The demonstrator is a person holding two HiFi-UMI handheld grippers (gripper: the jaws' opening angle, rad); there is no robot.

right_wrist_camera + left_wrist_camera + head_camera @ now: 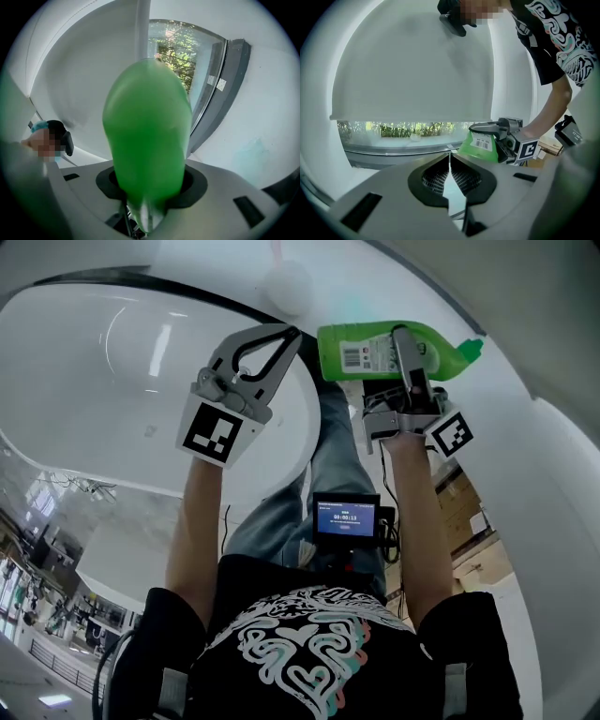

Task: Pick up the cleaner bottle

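The green cleaner bottle (370,352) is off the ground, lying sideways in the head view with its barcode label up and its green cap (472,350) to the right. My right gripper (403,341) is shut on it; in the right gripper view the bottle (147,136) fills the space between the jaws. My left gripper (291,334) is just left of the bottle, its fingers meeting at the tips with nothing between them. The left gripper view shows its own jaws (450,159) together and, beyond them, the bottle (480,144) held by the right gripper (506,133).
A large white tub (112,352) curves along the left under my left gripper. A white ball-shaped thing (286,285) sits at the top. A window with greenery (408,129) lies ahead. A small screen (345,518) hangs at the person's waist, with cardboard boxes (459,502) on the right.
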